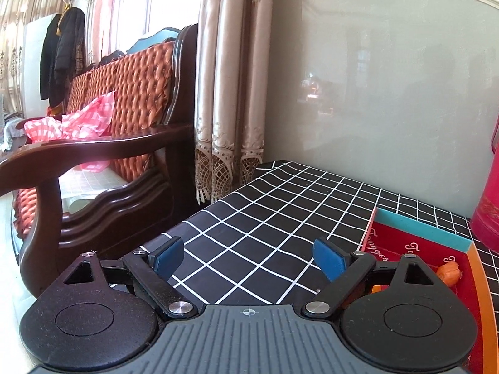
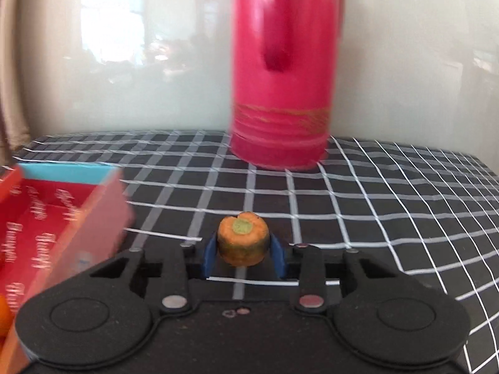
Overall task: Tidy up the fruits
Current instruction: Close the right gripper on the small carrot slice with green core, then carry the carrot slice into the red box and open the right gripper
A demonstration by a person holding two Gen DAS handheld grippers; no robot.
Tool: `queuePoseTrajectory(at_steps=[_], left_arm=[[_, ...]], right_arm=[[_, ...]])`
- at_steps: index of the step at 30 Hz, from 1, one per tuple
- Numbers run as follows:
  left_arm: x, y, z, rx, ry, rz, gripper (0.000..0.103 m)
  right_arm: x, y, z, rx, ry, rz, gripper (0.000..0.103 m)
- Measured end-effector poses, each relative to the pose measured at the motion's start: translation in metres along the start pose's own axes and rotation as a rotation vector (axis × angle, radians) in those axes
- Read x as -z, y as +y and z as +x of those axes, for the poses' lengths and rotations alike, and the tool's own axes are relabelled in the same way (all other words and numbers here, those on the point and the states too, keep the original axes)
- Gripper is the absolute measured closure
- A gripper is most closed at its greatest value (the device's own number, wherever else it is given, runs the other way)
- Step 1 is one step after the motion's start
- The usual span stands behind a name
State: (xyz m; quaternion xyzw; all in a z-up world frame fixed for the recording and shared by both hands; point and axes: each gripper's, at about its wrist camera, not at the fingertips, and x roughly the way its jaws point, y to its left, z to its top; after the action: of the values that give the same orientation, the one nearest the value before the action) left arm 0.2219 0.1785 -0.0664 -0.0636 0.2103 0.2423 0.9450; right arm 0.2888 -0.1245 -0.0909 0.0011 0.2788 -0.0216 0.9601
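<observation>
Right gripper [image 2: 242,251]: blue pads clamped on a stubby orange carrot piece with a green-cored cut top [image 2: 242,240], held just over the black white-gridded tablecloth [image 2: 374,205]. Red open box with turquoise end wall [image 2: 56,215] lies to its left; tall pink cylindrical flask [image 2: 280,71] stands behind. Left gripper [image 1: 249,260]: jaws wide apart, nothing between them, above the cloth beside the box, where a small orange piece [image 1: 449,272] lies.

Black worktop cloth [image 2: 358,205] with a white grid; tall pink-red plastic jug [image 2: 283,71]; red cardboard box [image 2: 46,218] edged teal; orange carrot stub [image 2: 242,238].
</observation>
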Motion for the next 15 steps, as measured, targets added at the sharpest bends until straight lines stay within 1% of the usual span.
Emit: queuePoseTrajectory(at_steps=[1,6,9,11,15], left_arm=[[0.000,0.000,0.000,-0.004,-0.001,0.002,0.014],[0.002,0.002,0.001,-0.020,0.002,0.010,0.013],[0.002,0.004,0.001,-0.023,0.006,0.011,0.013],[0.002,0.003,-0.001,-0.023,0.000,0.015,0.013],[0.004,0.000,-0.002,-0.013,-0.004,0.035,0.013]], right_arm=[[-0.002,0.005,-0.007,-0.021,-0.018,-0.010,0.075],[-0.006,0.030,-0.040,-0.200,-0.098,-0.049,0.074],[-0.006,0.045,-0.052,-0.309,-0.102,-0.078,0.074],[-0.005,0.056,-0.053,-0.350,-0.097,-0.113,0.074],[0.001,0.076,-0.057,-0.389,-0.082,-0.171,0.074]])
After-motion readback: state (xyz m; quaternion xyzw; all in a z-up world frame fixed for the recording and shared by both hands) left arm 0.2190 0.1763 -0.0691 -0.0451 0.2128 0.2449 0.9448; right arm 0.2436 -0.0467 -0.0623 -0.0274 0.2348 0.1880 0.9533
